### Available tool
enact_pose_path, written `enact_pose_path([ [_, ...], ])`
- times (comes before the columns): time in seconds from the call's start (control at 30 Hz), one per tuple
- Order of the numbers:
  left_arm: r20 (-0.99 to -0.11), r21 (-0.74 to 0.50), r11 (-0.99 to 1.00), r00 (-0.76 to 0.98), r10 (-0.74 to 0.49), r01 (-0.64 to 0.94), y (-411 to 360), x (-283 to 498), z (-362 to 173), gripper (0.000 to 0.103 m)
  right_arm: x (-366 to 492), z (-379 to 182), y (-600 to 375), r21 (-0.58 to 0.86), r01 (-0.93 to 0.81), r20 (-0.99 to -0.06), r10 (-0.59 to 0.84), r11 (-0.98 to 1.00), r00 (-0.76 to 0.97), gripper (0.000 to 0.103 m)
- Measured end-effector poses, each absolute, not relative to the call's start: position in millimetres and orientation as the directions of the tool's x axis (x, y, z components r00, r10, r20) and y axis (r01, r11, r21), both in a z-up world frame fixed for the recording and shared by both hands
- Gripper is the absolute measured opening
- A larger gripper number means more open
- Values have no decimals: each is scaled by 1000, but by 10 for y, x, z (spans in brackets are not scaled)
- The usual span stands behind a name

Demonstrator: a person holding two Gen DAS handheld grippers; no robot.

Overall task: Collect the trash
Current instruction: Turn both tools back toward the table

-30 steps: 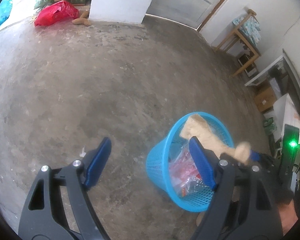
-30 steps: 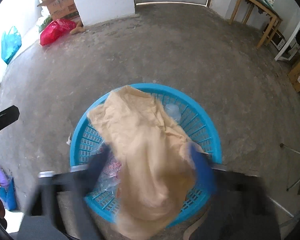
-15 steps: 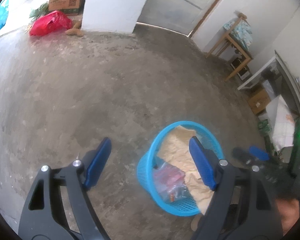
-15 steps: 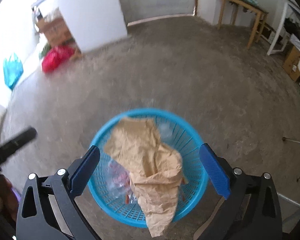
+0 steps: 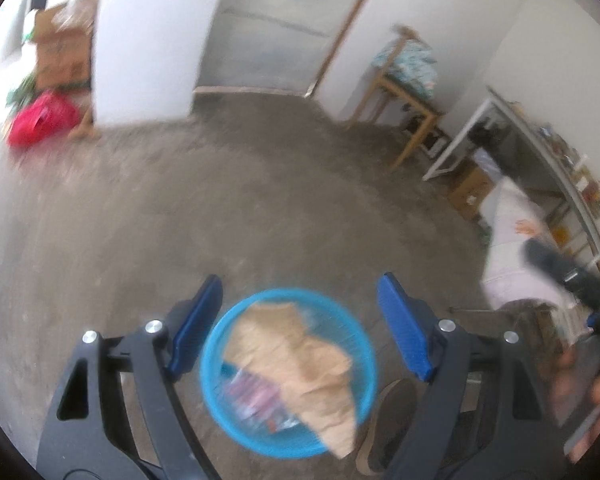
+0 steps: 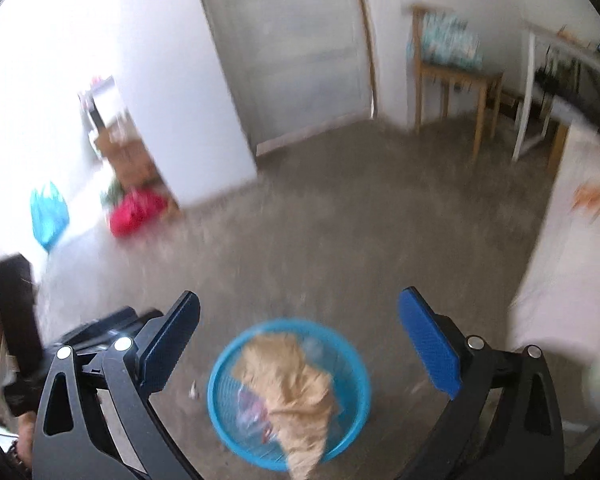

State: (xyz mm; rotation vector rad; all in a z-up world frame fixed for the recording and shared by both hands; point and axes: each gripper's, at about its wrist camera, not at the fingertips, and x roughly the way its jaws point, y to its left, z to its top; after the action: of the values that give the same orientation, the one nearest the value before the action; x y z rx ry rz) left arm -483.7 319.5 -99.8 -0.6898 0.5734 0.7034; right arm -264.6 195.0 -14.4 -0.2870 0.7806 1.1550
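The blue basket [image 5: 216,396] is seen standing on the concrete floor [image 5: 180,216], with crumpled brown paper [image 5: 296,364] lying across it and hanging over its near rim, above plastic wrappers [image 5: 252,396]. The left hand-held gripper [image 5: 300,320] is held wide with nothing between its pads. The right hand-held gripper [image 6: 300,340] is likewise spread wide and empty, its jaws having just been opening.

light: bright daylight, blown-out white glare left of the white pillar [image 6: 188,92] | shadows: soft, faint on the floor [image 5: 260,208] | blur: both views motion-smeared, blue basket [image 5: 288,372] and room behind it soft | sharpest: tongs' black frames at bottom | distortion: fisheye bends walls, dark vignette at corners
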Motion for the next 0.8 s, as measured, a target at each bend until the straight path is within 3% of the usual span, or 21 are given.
enact_pose_path([
  [0.17,-606,-347,687,712,356,-639,2975,-4205,-472,76,-1966,681,1211,94,-859,-572,734,502,366,97],
  [0.27,-578,-305,780,757,304,-546,2685,-3633,-214,76,-1592,893,763,44,-811,-549,693,583,468,97],
  [0.8,-542,-180,982,839,-45,-64,932,-1388,331,79,-198,872,-1409,-16,-543,-517,458,840,723,97],
])
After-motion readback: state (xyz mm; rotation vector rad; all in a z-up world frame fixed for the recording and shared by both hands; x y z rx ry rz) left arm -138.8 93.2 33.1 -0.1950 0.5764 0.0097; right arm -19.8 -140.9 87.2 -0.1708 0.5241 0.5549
